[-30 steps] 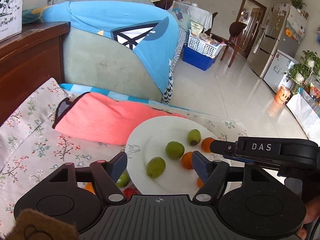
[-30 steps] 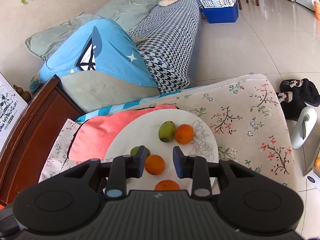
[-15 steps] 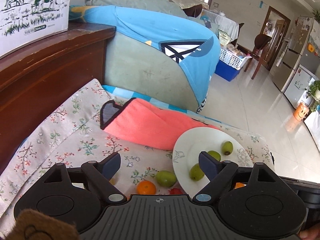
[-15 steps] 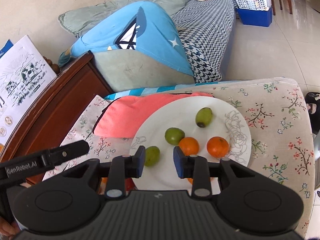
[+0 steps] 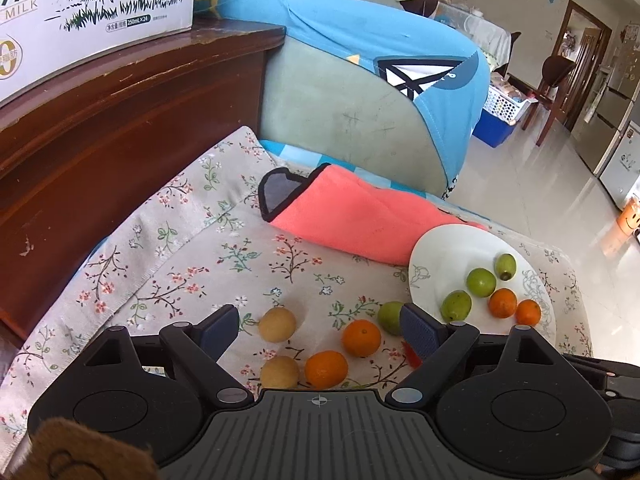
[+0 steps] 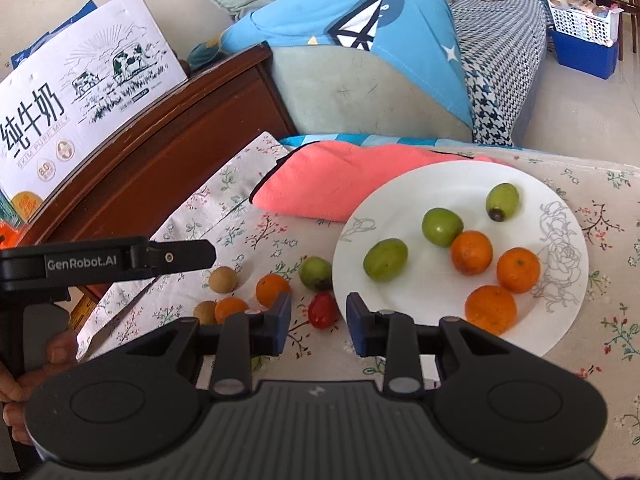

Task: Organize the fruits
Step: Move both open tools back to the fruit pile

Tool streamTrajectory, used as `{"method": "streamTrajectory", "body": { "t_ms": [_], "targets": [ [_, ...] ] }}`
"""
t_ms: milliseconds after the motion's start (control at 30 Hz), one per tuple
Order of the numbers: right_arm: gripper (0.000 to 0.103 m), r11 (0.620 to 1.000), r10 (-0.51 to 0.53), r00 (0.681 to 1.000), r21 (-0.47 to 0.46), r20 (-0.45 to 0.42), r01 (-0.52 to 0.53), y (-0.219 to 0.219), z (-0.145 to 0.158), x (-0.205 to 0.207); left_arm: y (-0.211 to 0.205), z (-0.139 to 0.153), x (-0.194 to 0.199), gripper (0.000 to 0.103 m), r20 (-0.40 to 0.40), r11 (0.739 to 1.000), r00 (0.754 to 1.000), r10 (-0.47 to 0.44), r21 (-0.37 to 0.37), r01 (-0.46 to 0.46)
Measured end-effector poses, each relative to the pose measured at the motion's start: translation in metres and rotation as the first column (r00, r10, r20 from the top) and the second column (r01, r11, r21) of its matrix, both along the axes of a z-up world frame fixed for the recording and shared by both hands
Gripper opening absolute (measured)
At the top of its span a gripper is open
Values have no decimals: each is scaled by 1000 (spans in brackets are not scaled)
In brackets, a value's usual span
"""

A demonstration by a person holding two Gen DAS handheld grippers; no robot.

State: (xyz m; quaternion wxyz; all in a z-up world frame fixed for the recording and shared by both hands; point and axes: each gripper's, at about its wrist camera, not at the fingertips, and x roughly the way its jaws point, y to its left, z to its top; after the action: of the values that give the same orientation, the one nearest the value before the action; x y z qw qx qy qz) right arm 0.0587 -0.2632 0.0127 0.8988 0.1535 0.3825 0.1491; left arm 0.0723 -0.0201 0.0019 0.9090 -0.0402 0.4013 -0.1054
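A white plate [image 6: 420, 192] on the flowered cloth holds three green fruits [image 6: 385, 254] and three oranges [image 6: 518, 264]. Left of it lie loose fruit: a green one [image 6: 316, 273], a small red one [image 6: 322, 310], two oranges [image 5: 361, 338] and two brown round fruits [image 5: 277, 324]. My left gripper [image 5: 320, 320] hovers over these loose fruits, its jaws opening wide with nothing pressed between them. My right gripper [image 6: 319, 312] stands at the plate's left rim with a narrow gap, the red fruit lying on the cloth beyond it, untouched.
A folded pink towel [image 5: 360, 220] lies behind the plate [image 5: 444, 252]. A dark wooden cabinet [image 5: 120, 120] with a milk carton box [image 6: 80, 112] borders the cloth on the left. A sofa with a blue garment [image 5: 360, 40] stands behind. The cloth's right edge drops to tiled floor.
Both grippers swung left, from over the plate toward the loose fruit beside it. The left jaws spread wider. The right jaws kept their narrow gap.
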Motion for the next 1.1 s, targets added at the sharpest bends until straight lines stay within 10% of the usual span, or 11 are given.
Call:
{"method": "streamTrajectory", "body": {
  "t_ms": [433, 1100],
  "targets": [
    [31, 997, -81, 992, -19, -96, 79, 18, -28, 6, 15, -2, 0, 89, -30, 1000, 999, 29, -12, -29],
    [21, 979, -141, 990, -150, 8, 141, 49, -33, 17, 24, -7, -11, 89, -55, 1000, 998, 7, 6, -7]
  ]
}}
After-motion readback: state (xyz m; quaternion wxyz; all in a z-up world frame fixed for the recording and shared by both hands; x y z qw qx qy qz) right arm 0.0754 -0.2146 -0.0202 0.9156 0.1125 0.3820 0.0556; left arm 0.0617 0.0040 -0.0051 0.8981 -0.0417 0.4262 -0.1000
